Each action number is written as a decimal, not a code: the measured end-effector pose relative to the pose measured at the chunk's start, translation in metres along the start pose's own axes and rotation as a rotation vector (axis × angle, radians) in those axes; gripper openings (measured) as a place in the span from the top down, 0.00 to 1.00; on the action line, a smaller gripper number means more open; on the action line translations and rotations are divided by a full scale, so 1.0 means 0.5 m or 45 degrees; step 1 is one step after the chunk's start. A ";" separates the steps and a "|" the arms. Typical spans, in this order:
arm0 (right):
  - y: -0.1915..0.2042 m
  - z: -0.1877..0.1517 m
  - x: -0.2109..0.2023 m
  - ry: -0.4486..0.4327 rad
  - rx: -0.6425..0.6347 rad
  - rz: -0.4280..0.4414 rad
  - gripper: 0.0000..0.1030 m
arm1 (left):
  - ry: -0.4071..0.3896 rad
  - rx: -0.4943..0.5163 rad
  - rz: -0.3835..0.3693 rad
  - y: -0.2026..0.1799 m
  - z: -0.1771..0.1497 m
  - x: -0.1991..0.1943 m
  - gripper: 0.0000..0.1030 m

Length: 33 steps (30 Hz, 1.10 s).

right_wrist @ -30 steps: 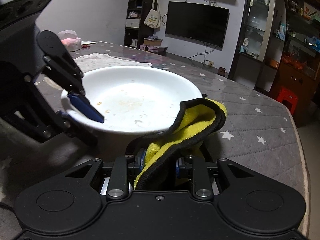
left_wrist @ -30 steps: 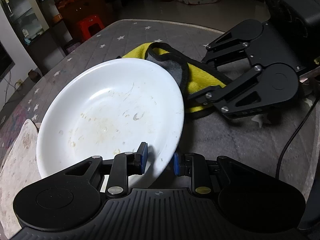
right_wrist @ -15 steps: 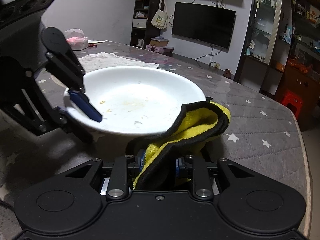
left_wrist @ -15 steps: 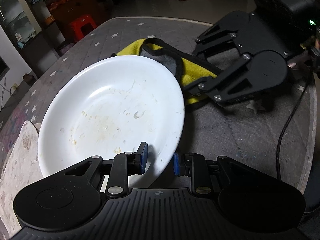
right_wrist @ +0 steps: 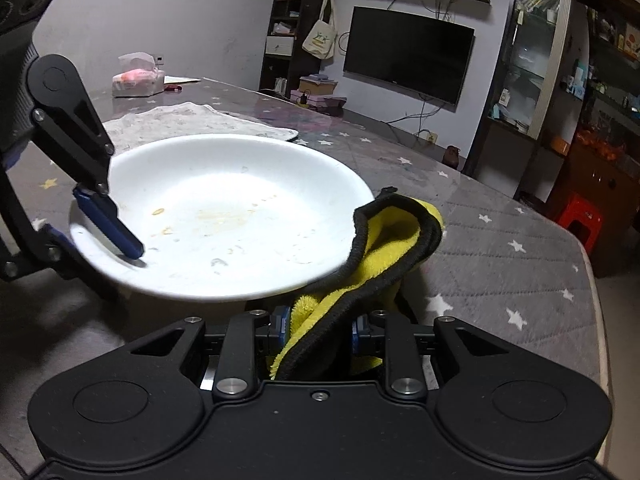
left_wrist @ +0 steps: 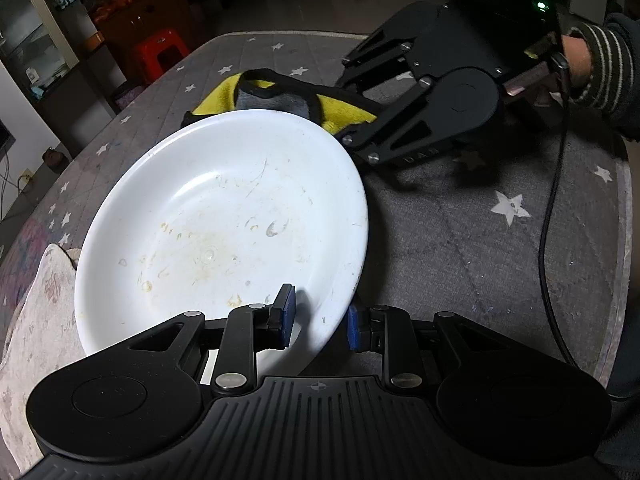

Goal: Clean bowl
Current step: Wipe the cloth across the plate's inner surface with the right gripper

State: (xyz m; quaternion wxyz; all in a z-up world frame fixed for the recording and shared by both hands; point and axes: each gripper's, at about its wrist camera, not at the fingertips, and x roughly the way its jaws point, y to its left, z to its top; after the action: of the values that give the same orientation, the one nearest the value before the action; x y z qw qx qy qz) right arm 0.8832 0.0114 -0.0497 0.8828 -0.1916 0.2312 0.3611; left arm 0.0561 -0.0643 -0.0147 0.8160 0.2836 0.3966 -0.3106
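Fig.: bowl-cleaning, wipe not yet begun. White bowl [left_wrist: 224, 220] sits tilted on the star-print desk [left_wrist: 480, 248], w/ the left hand-held gripper [left_wrist: 318, 320] clamped on its rim at 6 o'clock in the left wrist view, one pad inside, one outside. Right hand-held gripper [right_wrist: 318, 328] is clamped on a yellow cloth [right_wrist: 384, 256] w/ black edging; cloth rests against the rim at approx. 4 o'clock in the right wrist view, just outside the basin. Yellowish smears and crumbs cover the bowl's inner floor, so cleaning looks undone. Left to do, prob.: bring cloth over the rim, wipe the interior. A pale mat [left_wrist: 32, 340] lies at 8 o'clock beside the bowl.
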 end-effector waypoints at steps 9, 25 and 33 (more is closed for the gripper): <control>-0.001 -0.005 0.001 0.000 0.014 0.007 0.73 | 0.011 0.003 0.013 -0.025 0.033 -0.003 0.73; 0.016 -0.018 -0.031 0.010 0.026 0.015 0.73 | 0.022 -0.065 -0.032 -0.004 0.082 0.032 0.73; 0.036 -0.027 -0.064 0.037 0.052 0.020 0.73 | 0.019 -0.050 -0.029 0.000 0.080 0.032 0.74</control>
State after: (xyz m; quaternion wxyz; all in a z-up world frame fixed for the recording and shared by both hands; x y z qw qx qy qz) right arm 0.8463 -0.0013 -0.0463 0.8804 -0.1768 0.2528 0.3603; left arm 0.0830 -0.0972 -0.0070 0.8148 0.2654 0.4117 -0.3101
